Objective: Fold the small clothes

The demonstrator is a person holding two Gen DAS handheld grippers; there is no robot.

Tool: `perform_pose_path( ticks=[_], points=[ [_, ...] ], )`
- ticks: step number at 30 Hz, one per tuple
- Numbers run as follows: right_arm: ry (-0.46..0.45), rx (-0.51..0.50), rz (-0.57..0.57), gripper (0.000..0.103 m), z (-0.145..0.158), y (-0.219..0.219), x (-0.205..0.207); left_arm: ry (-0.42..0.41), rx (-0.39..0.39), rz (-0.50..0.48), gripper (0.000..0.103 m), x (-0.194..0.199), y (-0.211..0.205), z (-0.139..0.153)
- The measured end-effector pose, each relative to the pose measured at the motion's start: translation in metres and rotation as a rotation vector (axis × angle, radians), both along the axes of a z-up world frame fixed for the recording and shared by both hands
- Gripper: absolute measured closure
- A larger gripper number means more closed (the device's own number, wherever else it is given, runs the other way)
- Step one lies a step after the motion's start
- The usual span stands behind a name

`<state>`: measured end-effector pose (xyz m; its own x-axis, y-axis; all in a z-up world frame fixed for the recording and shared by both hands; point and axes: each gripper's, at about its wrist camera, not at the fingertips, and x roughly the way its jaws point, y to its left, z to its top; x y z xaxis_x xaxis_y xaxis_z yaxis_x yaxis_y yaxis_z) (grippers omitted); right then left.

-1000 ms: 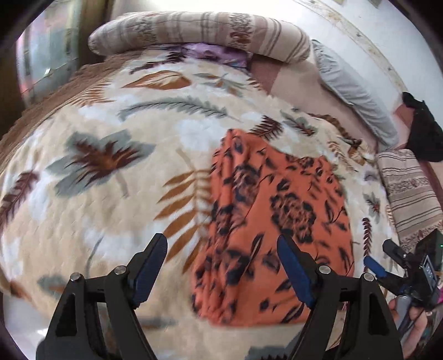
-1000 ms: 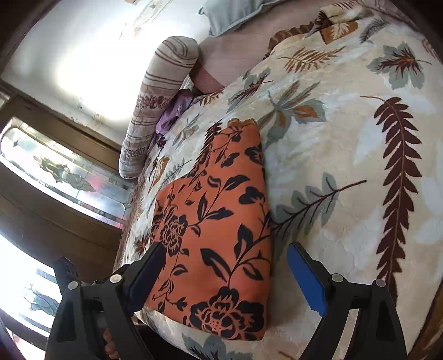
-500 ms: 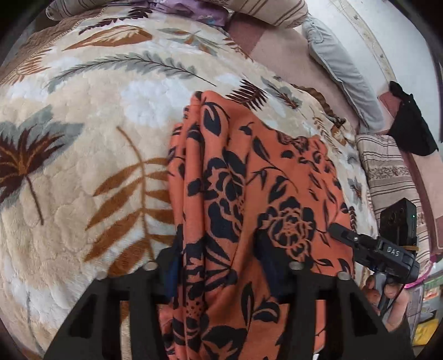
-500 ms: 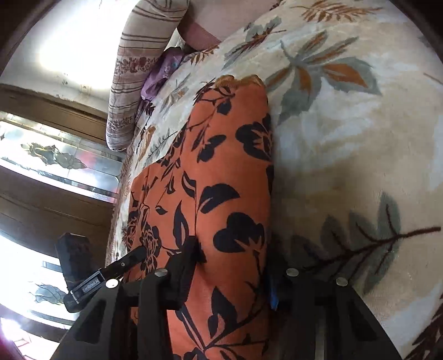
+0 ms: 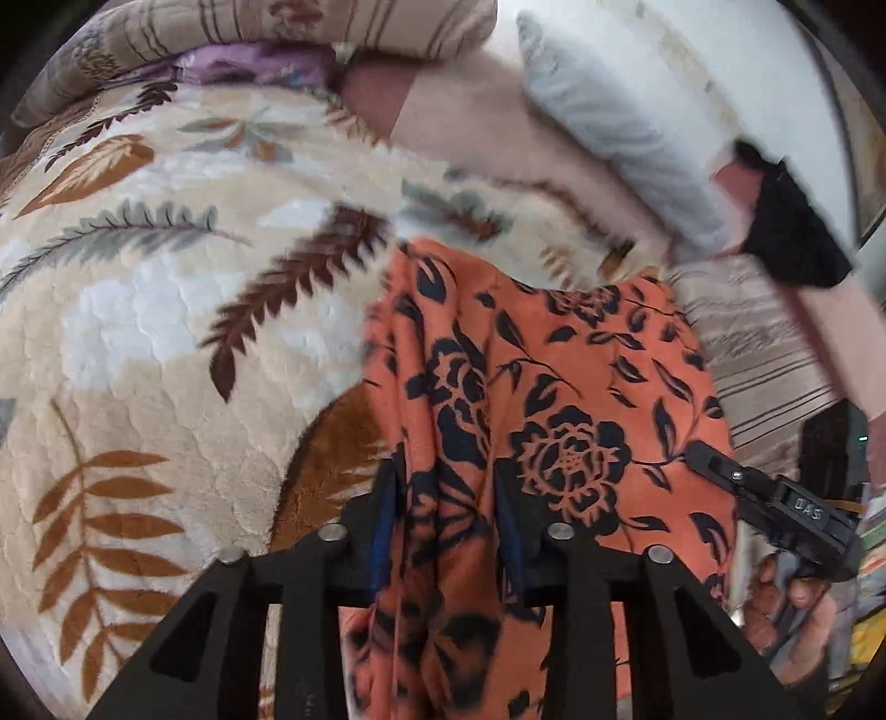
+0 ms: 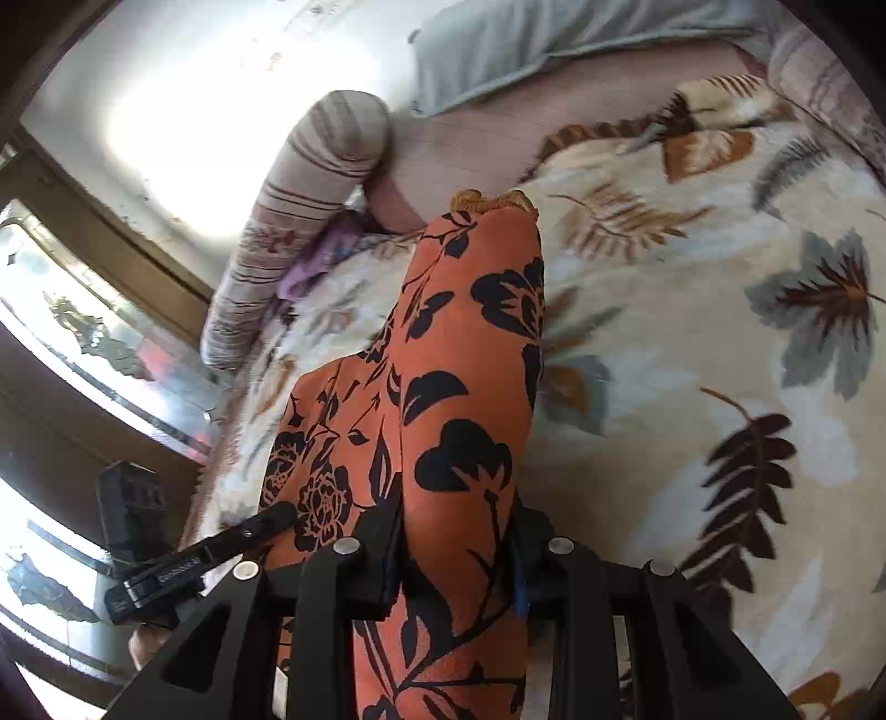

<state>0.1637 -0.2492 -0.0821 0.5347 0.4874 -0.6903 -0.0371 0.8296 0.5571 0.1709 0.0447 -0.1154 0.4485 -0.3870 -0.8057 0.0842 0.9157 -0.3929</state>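
An orange garment (image 5: 565, 387) with black flowers lies on a leaf-print blanket (image 5: 166, 332), its near edge gathered and raised. My left gripper (image 5: 443, 482) is shut on a bunched fold at the garment's left near corner. In the right wrist view the same garment (image 6: 465, 343) runs away from me as a long ridge. My right gripper (image 6: 457, 515) has its jaws closing on the other near corner, and the pads press the cloth. Each view shows a finger of the other gripper (image 5: 703, 457) (image 6: 271, 515) on the cloth, with a hand under it.
A striped bolster (image 5: 277, 27) and a purple cloth (image 5: 249, 61) lie at the bed's far end. A grey pillow (image 5: 609, 122), a black cloth (image 5: 792, 232) and a striped cushion (image 5: 764, 343) are on the right. A wood-framed window (image 6: 83, 332) stands beyond the bed.
Both grippers stood open above the flat garment, then came down and shut on its near corners. The near edge has since lifted off the blanket and moved toward the far end.
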Motion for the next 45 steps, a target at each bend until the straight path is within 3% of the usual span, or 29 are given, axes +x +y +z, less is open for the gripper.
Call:
perform_pose_path(
  ticks=[1,2,3,4,8,11,12,14,16,17,19,23,32,34,35,36,39,42,45],
  points=[
    [0.058,-0.015,-0.036,0.064,-0.017,-0.008,0.002,0.034,0.066,0.008,0.058,0.002,-0.004,-0.011],
    [0.129,-0.037,-0.089,0.062,-0.035,-0.019,0.001,0.057,0.088,0.005,0.042,0.002,-0.006,-0.019],
    [0.155,-0.027,-0.12,0.06,-0.047,-0.029,-0.004,0.048,0.097,0.024,0.04,-0.003,-0.004,-0.018],
    [0.129,0.018,-0.138,0.052,-0.047,-0.036,-0.012,0.022,0.109,0.034,0.039,-0.009,0.0,-0.013],
    [-0.047,0.008,-0.151,0.048,-0.001,-0.032,-0.032,-0.081,0.251,0.044,0.036,-0.035,0.003,0.015],
    [-0.129,0.068,-0.078,0.029,0.024,-0.012,-0.036,-0.11,0.262,0.042,0.033,-0.045,0.003,0.021],
    [-0.127,0.089,-0.053,0.028,0.023,-0.005,-0.037,-0.103,0.274,0.039,0.033,-0.047,0.002,0.017],
    [-0.062,0.105,-0.02,0.027,0.003,0.008,-0.027,-0.074,0.315,0.032,0.033,-0.047,0.0,0.005],
    [0.099,0.099,-0.039,0.027,-0.033,0.015,-0.009,-0.068,0.302,0.043,0.033,-0.053,0.0,0.003],
    [0.107,0.131,-0.082,0.027,-0.037,0.011,-0.01,-0.069,0.296,0.045,0.033,-0.056,0.0,0.007],
    [0.052,0.152,-0.105,0.027,-0.017,0.012,-0.019,-0.1,0.306,0.045,0.033,-0.064,0.0,0.017],
    [-0.057,0.038,-0.112,0.027,0.025,0.028,-0.041,-0.128,0.32,0.064,0.033,-0.078,-0.001,0.032],
    [-0.158,-0.202,-0.109,0.02,0.062,0.045,-0.127,-0.242,0.281,0.081,0.032,-0.143,-0.01,0.09],
    [-0.178,-0.24,-0.117,0.019,0.07,0.046,-0.15,-0.269,0.259,0.098,0.027,-0.165,-0.012,0.108],
    [-0.188,-0.25,-0.122,0.018,0.073,0.046,-0.16,-0.284,0.243,0.113,0.013,-0.176,-0.012,0.115],
    [-0.193,-0.256,-0.125,0.017,0.076,0.045,-0.168,-0.303,0.229,0.137,0.004,-0.188,-0.011,0.122],
    [-0.194,-0.291,-0.123,0.006,0.079,0.043,-0.193,-0.355,0.246,0.175,0.002,-0.209,-0.017,0.131],
    [-0.153,-0.363,-0.094,0.006,0.068,0.047,-0.202,-0.313,0.325,0.176,0.002,-0.203,-0.025,0.124],
    [-0.112,-0.415,-0.059,0.006,0.055,0.053,-0.207,-0.287,0.341,0.197,0.002,-0.201,-0.026,0.116]
  ],
)
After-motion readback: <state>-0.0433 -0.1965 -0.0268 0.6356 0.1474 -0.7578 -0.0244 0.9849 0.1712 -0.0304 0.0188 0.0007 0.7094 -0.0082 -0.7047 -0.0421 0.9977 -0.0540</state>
